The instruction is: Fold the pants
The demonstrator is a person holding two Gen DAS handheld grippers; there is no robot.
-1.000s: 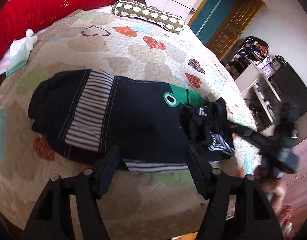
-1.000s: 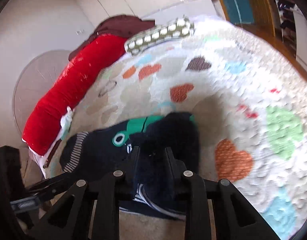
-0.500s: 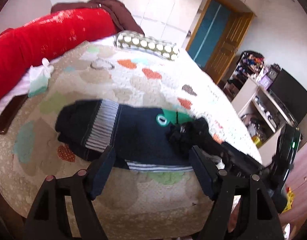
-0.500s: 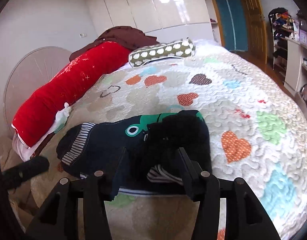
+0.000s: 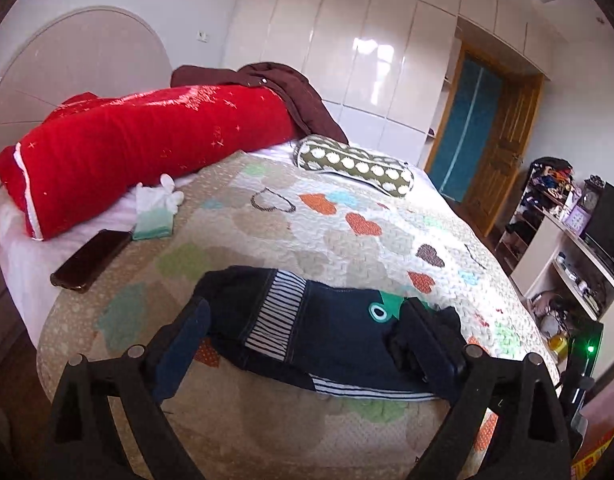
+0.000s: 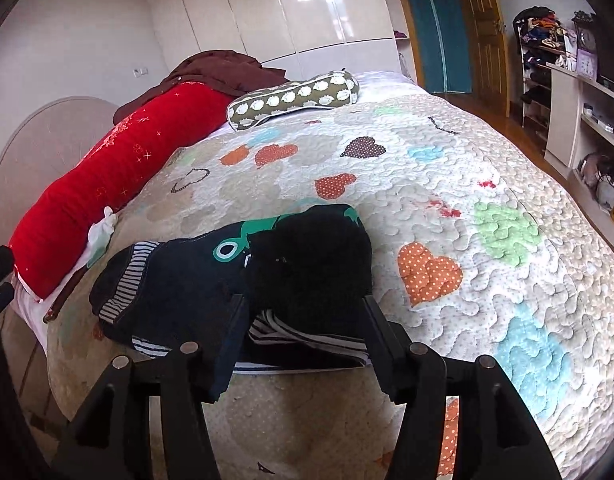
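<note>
**Pants Folded on the Quilt, Both Grippers Clear**

Your left gripper (image 5: 305, 338) hangs above the near edge of the bed with its jaws spread wide and nothing between them. Your right gripper (image 6: 303, 334) is likewise spread wide, holding nothing; its fingers frame the near end of the garment without touching it, as far as the right wrist view shows.

The pants (image 5: 307, 328) lie near the front edge of the quilt (image 5: 307, 232), folded into a compact, roughly rectangular bundle. The fabric is dark navy, soft and matte. A panel of fine white-and-navy stripes (image 5: 277, 314) crosses the left part, and a narrow striped band runs along the near hem. A green appliqué with a white ring (image 5: 381, 310) sits toward the right. At the right end, a thick rumpled mound of dark fabric (image 6: 311, 256) is doubled over on top of the bundle, with striped cloth showing under it.

The quilt is cream, stitched in a wavy pattern, with heart-shaped patches in orange, brown, green and blue. Behind it lie a long red bolster (image 5: 147, 144) with a sheen, a brown garment (image 5: 279, 88) draped over its end, and a cylindrical olive pillow with white dots (image 5: 355, 164). A flat dark phone (image 5: 91, 258) and a white-and-green cloth (image 5: 157, 210) rest near the left edge.
</note>
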